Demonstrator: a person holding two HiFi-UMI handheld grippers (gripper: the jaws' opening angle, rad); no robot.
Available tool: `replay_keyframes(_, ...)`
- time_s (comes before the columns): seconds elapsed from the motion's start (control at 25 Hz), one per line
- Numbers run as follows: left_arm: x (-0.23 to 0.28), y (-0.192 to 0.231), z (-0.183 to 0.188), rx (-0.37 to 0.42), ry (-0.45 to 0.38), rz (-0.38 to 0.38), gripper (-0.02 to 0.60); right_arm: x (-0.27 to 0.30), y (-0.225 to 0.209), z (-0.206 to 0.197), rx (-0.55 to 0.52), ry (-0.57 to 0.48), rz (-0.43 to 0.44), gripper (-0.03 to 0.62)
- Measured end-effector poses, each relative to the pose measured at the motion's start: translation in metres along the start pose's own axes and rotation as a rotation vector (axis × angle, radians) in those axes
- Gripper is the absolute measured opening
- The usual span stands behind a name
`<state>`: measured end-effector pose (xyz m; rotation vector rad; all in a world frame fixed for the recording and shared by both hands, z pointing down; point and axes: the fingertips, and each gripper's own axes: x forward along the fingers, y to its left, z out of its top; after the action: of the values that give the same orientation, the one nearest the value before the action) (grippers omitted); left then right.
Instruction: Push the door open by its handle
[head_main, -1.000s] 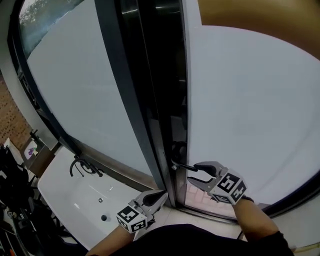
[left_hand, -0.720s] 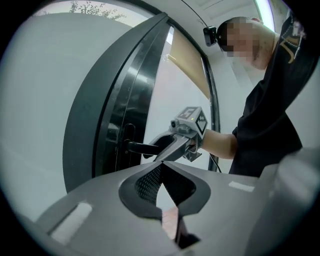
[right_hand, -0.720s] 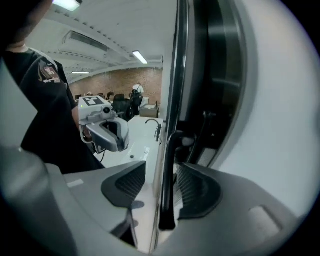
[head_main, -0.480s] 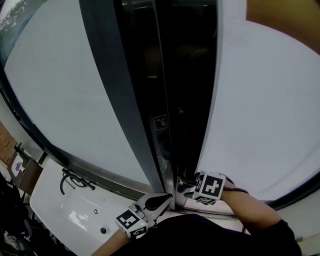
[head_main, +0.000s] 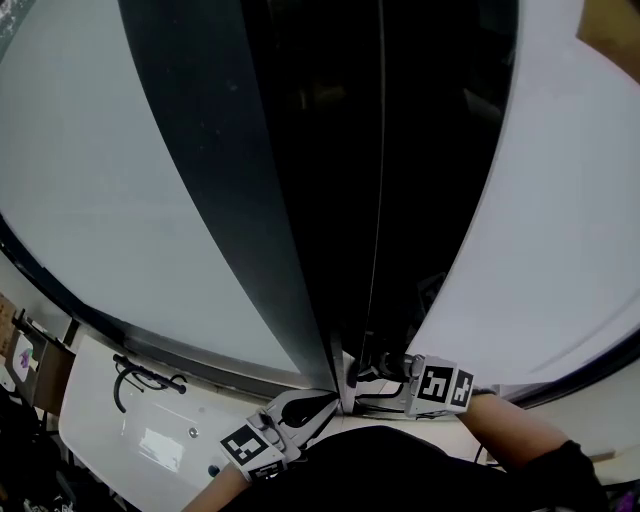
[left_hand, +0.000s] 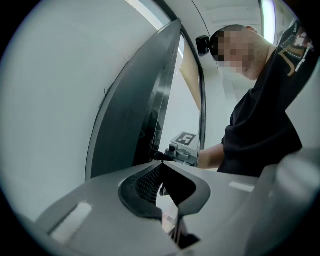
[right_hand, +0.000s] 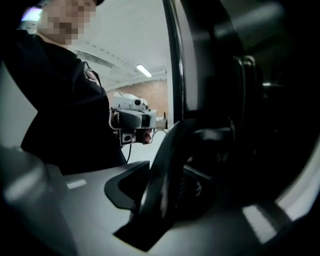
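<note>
At the lower centre of the head view, the left tongs (head_main: 322, 403) are closed together on nothing, with their tips just beside the dark door edge. To their right, the right tongs (head_main: 372, 372) have just been closing and are clamped on the door handle (right_hand: 167, 165). The handle projects from the door (head_main: 300, 180), which rises to the top of the frame.

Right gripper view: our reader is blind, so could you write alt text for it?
The right gripper clamps a dark lever door handle; its jaws have just been closing. Behind, the left gripper hangs beside the person's black shirt, left of the door's edge.
</note>
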<state>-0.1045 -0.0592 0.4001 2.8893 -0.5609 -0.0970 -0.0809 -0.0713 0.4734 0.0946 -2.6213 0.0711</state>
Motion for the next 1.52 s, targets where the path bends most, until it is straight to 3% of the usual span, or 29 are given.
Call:
replay_keyframes(0.12,0.006,0.005,-0.007,-0.008,0.007,-0.008,0.0,-0.003,-0.001,0.0,-0.035,-0.157,0.045,0.132)
replay_keyframes(0.28,0.005,0.007,-0.008,-0.018,0.009,-0.012,0.0,-0.008,0.003,0.0,-0.021,-0.184,0.114,0.138)
replay_keyframes(0.6,0.009,0.004,-0.002,-0.014,0.0,-0.045,0.0,-0.01,0.004,-0.003,0.038,-0.151,0.224,0.152)
replay_keyframes(0.72,0.01,0.005,-0.001,-0.011,0.004,-0.047,0.0,-0.012,0.002,-0.006,0.082,-0.069,0.26,0.168)
replay_keyframes(0.76,0.01,0.005,0.0,-0.011,0.005,-0.047,0.0,-0.015,0.001,-0.006,0.095,-0.015,0.265,0.211)
replay_keyframes(0.84,0.011,0.005,0.001,-0.008,0.003,-0.047,0.0,-0.018,-0.007,-0.008,0.113,0.092,0.252,0.236)
replay_keyframes(0.92,0.013,0.002,0.003,0.002,-0.003,-0.048,0.0,-0.019,-0.02,-0.008,0.126,0.133,0.234,0.236)
replay_keyframes(1.12,0.021,0.003,0.009,0.018,0.013,-0.027,0.0,-0.029,-0.071,-0.008,0.168,0.135,0.204,0.236)
replay_keyframes(1.32,0.027,-0.026,-0.014,0.065,0.047,-0.052,0.0,-0.025,-0.104,-0.023,0.204,0.123,0.125,0.236)
replay_keyframes(1.52,0.101,-0.021,-0.012,0.074,0.08,-0.03,0.0,-0.052,-0.204,-0.029,0.221,0.106,0.05,0.236)
